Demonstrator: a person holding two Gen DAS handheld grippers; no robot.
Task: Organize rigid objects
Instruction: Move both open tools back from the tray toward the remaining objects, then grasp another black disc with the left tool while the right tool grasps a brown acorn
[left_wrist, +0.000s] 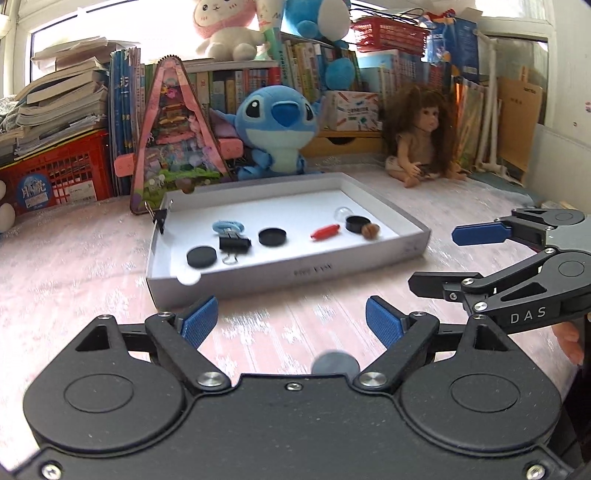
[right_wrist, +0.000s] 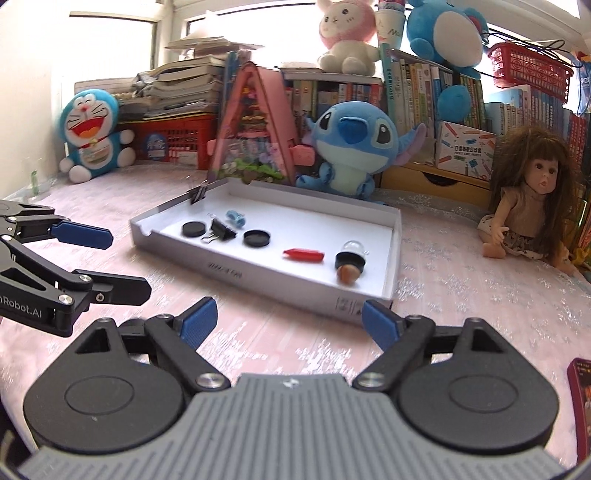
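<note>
- Left gripper (left_wrist: 288, 321): nearest the lens in the left wrist view, jaws spread wide with nothing between the two blue pads; it hovers over the pink patterned tablecloth (left_wrist: 74, 266), just short of the tray's near wall.
- Right gripper (right_wrist: 288, 321): jaws likewise spread and empty, before the tray's near corner; in the left wrist view it appears at the right edge, turned on its side.
- One small grey disc (left_wrist: 335, 363): blurred, on the cloth just ahead of the left gripper's body.
- One shallow white tray (left_wrist: 288, 275): rests on the cloth just beyond both grippers and holds the task's small rigid objects.
- Tray contents, counted: three black round pieces, namely a solid disc (left_wrist: 200, 256), a shallow cap (left_wrist: 272, 236) and a second cap (left_wrist: 357, 223); one black binder clip (left_wrist: 234, 244) lying flat; one pale blue ring (left_wrist: 227, 226) behind it; one red capsule-shaped piece (left_wrist: 325, 233); one clear dome (left_wrist: 342, 213); one brown nut-like piece (left_wrist: 370, 231) touching the second cap.
- A second binder clip (left_wrist: 161, 218): clamped onto the tray's far left wall.
- Background, far side: one pink triangular toy house (left_wrist: 177, 140), one blue plush (left_wrist: 277, 133), one doll (left_wrist: 421, 136), and, in the right wrist view, one blue-and-white cat plush (right_wrist: 92, 136); rows of books (left_wrist: 236, 85) behind.
</note>
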